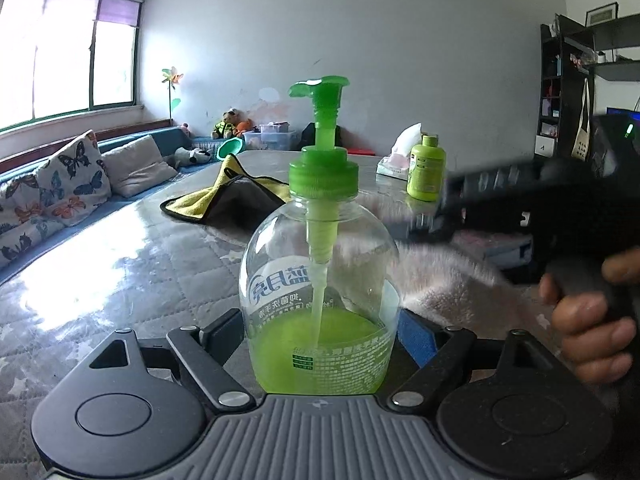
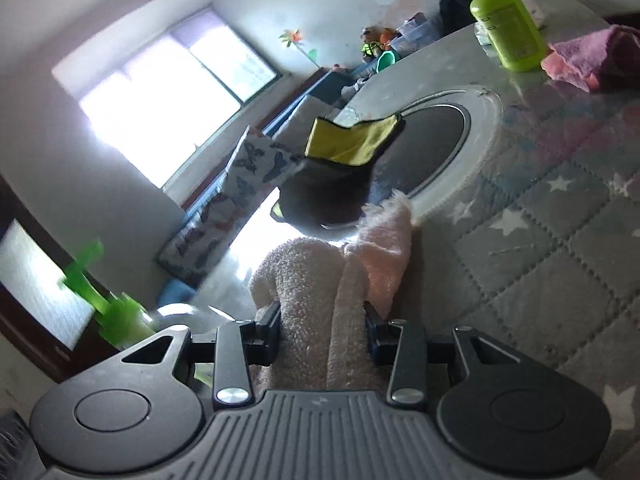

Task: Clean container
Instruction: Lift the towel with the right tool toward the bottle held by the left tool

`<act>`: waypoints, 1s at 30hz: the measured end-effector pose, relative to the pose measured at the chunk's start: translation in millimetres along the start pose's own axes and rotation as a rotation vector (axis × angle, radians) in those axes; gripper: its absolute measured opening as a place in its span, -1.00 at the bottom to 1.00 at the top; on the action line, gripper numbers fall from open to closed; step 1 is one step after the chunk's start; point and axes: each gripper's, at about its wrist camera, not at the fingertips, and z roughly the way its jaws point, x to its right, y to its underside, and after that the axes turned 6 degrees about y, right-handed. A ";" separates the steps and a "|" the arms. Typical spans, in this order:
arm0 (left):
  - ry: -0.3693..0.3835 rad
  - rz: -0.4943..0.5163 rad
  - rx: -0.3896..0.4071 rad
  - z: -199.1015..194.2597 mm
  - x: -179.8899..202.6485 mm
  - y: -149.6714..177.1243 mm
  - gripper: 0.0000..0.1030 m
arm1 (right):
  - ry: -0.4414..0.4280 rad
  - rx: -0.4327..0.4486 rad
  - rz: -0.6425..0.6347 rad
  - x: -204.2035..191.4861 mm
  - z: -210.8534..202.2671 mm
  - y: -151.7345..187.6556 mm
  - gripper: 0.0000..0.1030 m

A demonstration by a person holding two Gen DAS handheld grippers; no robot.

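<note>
At the table's (image 1: 120, 248) near edge, the pump bottle (image 1: 320, 280) is framed upright between the half-spread jaws of the left gripper (image 1: 320, 332); whether the pads press its sides cannot quite be told. Open quilted surface is left toward the left edge. A yellow cloth (image 1: 228, 196) is seen further back. On the right, a fluffy pale cloth (image 2: 332, 280) is clamped by the right gripper (image 2: 322, 328), narrow-jawed, beside the bottle.

Right gripper (image 1: 448, 216) motion-blurred; pump bottle (image 2: 108, 304) smeared, half hidden — pink cloth (image 2: 592, 56) edge-cropped.
</note>
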 end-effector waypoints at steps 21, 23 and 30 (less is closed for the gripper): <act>-0.017 -0.052 -0.018 5.0 -15.0 -5.4 0.71 | -0.034 0.003 0.004 4.8 20.3 9.4 -0.23; -0.018 -0.054 -0.017 5.6 -17.4 -6.2 0.71 | -0.034 0.001 0.000 5.9 21.6 11.9 -0.23; -0.035 -0.048 -0.009 -0.8 -14.0 -4.9 0.71 | -0.024 0.021 -0.010 5.3 14.8 18.7 -0.22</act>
